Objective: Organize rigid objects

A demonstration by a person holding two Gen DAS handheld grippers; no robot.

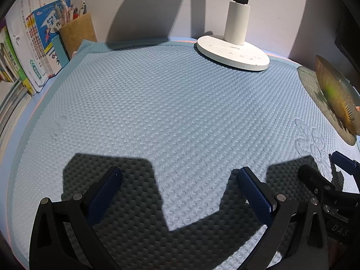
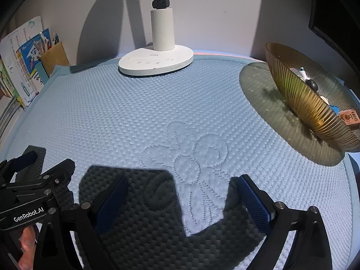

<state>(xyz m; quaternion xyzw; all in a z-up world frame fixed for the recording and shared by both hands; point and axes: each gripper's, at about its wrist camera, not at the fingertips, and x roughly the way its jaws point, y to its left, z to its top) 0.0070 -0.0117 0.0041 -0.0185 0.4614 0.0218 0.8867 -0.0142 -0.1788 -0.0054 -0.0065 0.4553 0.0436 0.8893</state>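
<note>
A ribbed amber glass bowl [image 2: 308,103] stands at the right edge of the blue quilted mat [image 2: 157,103]; it also shows in the left wrist view [image 1: 335,94]. Inside it lie a small orange box [image 2: 349,119], a dark round object [image 2: 312,85] and a white item [image 2: 299,72]. My left gripper [image 1: 180,180] is open and empty, low over the mat. My right gripper [image 2: 182,189] is open and empty over the stitched flower pattern. Each gripper shows at the edge of the other's view: the right one [image 1: 333,180] and the left one [image 2: 42,171].
A white lamp base [image 1: 232,52] stands at the back centre, and it shows in the right wrist view [image 2: 156,61]. A wooden pen holder [image 1: 77,31] and upright books [image 1: 29,45] stand at the back left against the wall.
</note>
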